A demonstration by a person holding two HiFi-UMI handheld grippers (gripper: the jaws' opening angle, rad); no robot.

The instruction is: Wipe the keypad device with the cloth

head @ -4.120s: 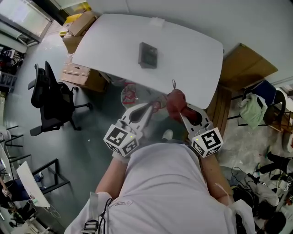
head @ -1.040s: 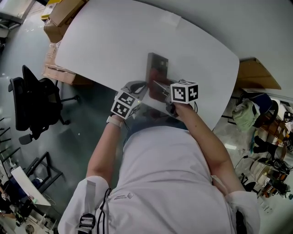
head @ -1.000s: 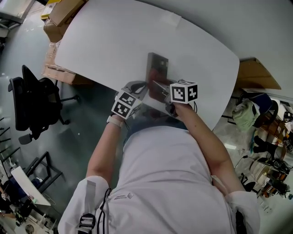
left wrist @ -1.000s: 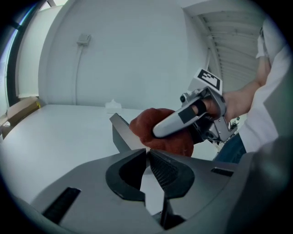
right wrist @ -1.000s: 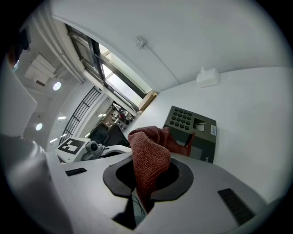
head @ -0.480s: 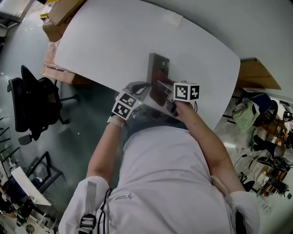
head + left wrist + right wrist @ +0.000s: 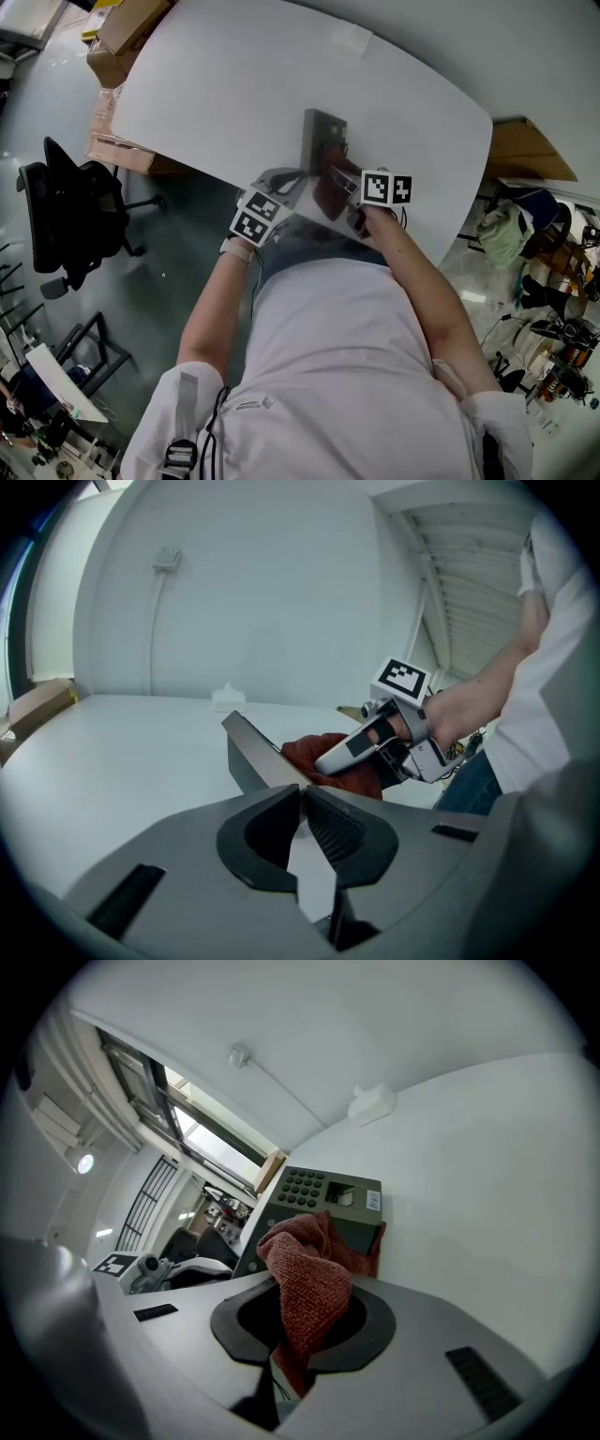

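Head view: the right gripper (image 7: 339, 174) has slid slightly right, dragging the cloth (image 7: 328, 192) over the keypad device (image 7: 323, 129); wiping is under way. Left gripper view: the left gripper (image 7: 301, 797) seemingly pinches the device's near corner. Right gripper view: jaws clamp the cloth.

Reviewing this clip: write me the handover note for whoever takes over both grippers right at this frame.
Left gripper: jaws nearly together at the near edge of the keypad device, apparently pinching it to steady it.
Right gripper: shut on the red cloth, which is bunched against the device's lower part, below the keys.
The device sits on the white table, close to the person's edge.
Done: the cloth is in contact with the device. How much is already wiped can't be read.
Left: run the cloth over the keys and the display window, then let go.
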